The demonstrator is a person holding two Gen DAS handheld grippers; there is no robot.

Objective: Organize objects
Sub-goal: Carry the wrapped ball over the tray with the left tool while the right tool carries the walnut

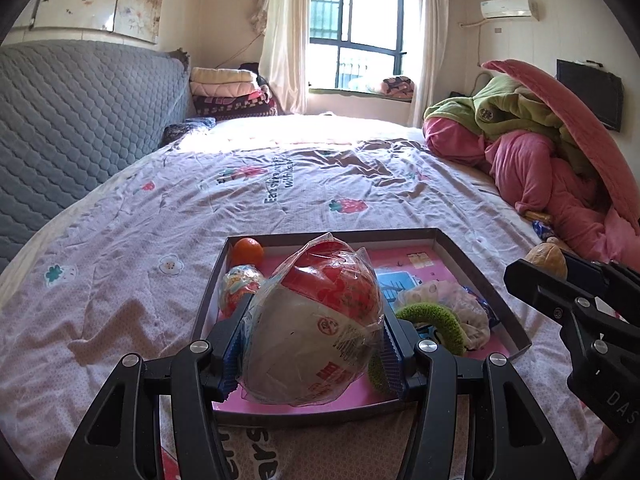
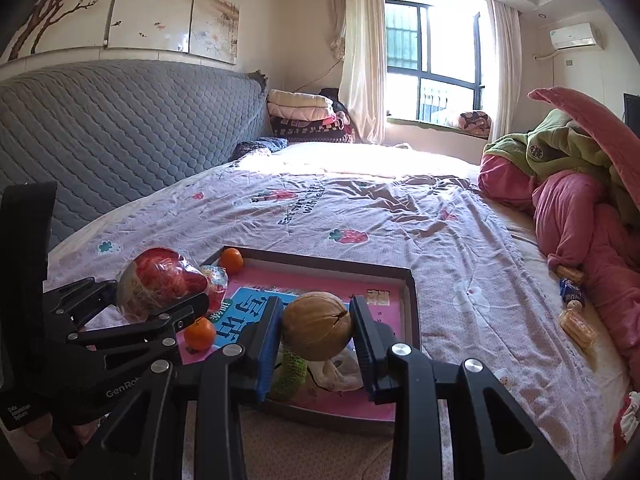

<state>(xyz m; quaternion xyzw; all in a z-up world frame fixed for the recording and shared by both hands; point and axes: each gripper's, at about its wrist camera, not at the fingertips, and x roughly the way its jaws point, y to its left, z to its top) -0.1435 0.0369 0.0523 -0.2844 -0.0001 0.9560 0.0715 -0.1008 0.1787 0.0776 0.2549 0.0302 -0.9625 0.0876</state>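
Covering the bed [image 1: 304, 184], pink strawberry-print sheet; sunlit window [image 1: 360, 36] behind.

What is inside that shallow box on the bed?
The box holds two oranges, a small wrapped snack, a green knitted piece and a dotted pouch. The held things hide part of the floor.

The bed [image 2: 400, 216] carries a shallow box tray [image 2: 412, 304] at 6 o'clock — pink bedding [image 2: 576, 216] and wrapped snacks [image 2: 574, 320] at 3 o'clock.
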